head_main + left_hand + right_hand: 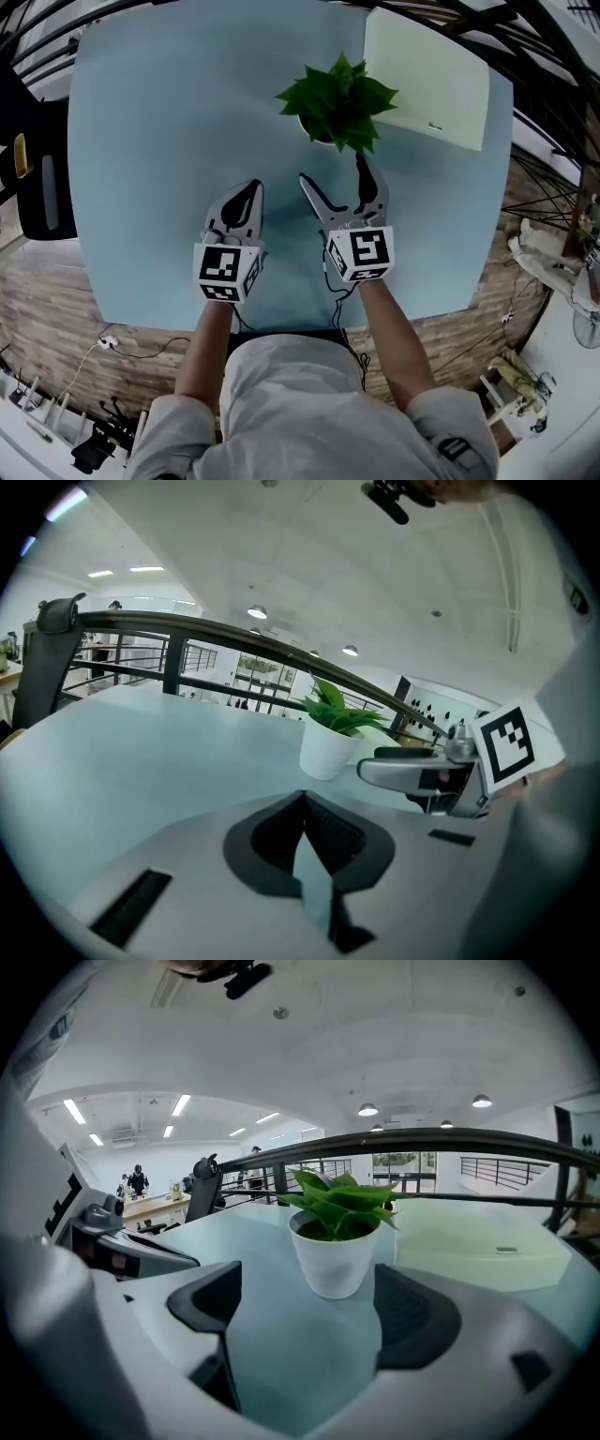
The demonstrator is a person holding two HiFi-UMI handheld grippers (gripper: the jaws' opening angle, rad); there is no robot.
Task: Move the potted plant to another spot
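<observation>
Head view: a potted plant [339, 101], glossy pointed green leaves over a small white pot, stands at the far side of a smooth pale-blue table [169, 141] beside a flat pale-green panel [431, 75]. The left gripper [244, 195] hovers with jaws together; the right gripper [334, 171] is spread just short of the plant.

Left gripper view: its dark ribbed pads [323, 832] meet on nothing.

Right gripper view: the tapered, matte pot sits framed between wide-apart pads [412, 1312], untouched.
</observation>
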